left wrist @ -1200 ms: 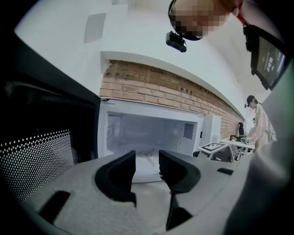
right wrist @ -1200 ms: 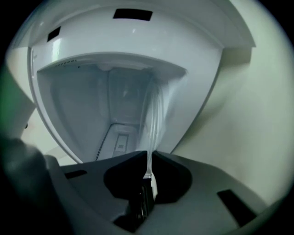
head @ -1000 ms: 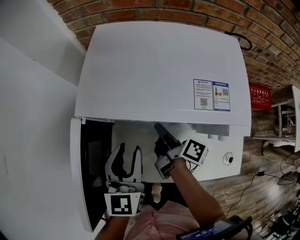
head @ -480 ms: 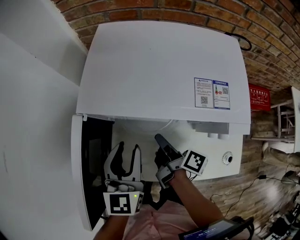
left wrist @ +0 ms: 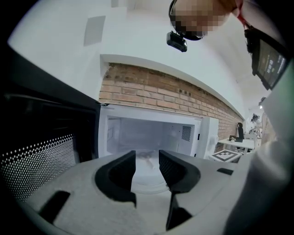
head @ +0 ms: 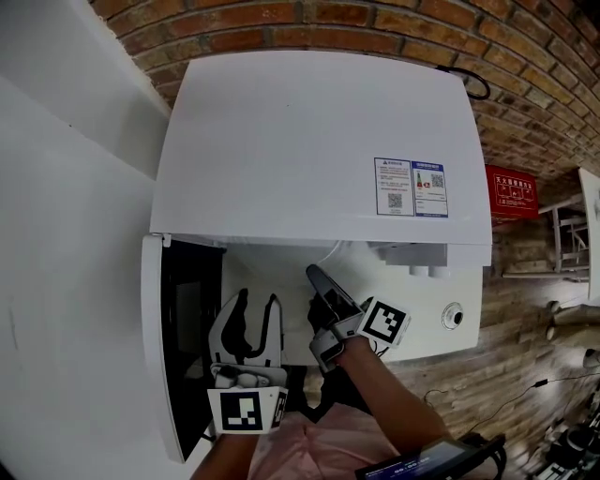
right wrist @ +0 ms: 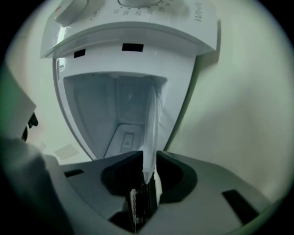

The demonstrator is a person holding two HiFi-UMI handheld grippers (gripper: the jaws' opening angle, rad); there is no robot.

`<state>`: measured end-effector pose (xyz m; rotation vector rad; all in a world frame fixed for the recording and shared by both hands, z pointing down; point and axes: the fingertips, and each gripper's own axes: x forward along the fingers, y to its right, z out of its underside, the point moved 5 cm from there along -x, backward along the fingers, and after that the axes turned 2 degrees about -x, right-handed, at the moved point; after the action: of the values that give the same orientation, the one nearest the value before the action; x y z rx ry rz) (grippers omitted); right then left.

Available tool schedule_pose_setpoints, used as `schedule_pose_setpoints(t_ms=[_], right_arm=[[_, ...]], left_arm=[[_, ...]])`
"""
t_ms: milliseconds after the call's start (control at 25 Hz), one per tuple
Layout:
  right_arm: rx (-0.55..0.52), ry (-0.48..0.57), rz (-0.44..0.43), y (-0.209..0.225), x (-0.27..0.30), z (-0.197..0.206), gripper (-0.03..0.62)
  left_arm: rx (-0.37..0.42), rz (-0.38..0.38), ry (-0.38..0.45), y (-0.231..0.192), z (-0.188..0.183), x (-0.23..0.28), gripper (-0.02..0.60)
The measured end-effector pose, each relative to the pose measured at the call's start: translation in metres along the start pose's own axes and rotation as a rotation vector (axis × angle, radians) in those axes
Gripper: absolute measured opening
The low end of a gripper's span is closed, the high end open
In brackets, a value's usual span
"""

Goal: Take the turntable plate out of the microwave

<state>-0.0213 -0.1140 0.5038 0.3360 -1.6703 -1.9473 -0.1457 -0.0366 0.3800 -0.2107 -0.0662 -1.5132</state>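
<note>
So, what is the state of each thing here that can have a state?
White microwave: door swung open to the left.
Clear glass turntable plate: lying inside the microwave, near the front.
Right gripper: jaws opening, plate's rim between them.
Left gripper: open, empty.

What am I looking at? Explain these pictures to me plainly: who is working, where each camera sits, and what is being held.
No robot here: a person holds a two-jaw gripper in each hand. The head view comes from a camera on the person's head, looking down on a white microwave against a brick wall, its door swung open to the left. The other two pictures come from cameras riding on the grippers, looking along their jaws. The left gripper sits in front of the open cavity, jaws apart, holding nothing. The right gripper is rolled on its side, so its picture looks tilted. The glass turntable plate shows edge-on between its jaws, which are opening at this moment.
</note>
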Motion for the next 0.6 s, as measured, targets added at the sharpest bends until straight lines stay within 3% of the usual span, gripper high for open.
schedule_pose_setpoints(t_ms=[120, 280, 400, 600], right_arm=[[-0.005, 0.005, -0.016, 0.0, 0.012, -0.01, 0.147], [0.04, -0.003, 0.024, 0.011, 0.022, -0.016, 0.137], [0.006, -0.008, -0.032, 0.007, 0.025, -0.018, 0.043], [0.029, -0.007, -0.045, 0.004, 0.013, -0.007, 0.04]], left_arm=[[0.002, -0.003, 0.003, -0.001, -0.001, 0.0, 0.163], [-0.003, -0.006, -0.004, -0.001, 0.0, 0.0, 0.163], [0.003, -0.01, -0.005, -0.003, 0.001, -0.001, 0.163], [0.004, -0.012, -0.005, -0.005, 0.001, 0.0, 0.163]])
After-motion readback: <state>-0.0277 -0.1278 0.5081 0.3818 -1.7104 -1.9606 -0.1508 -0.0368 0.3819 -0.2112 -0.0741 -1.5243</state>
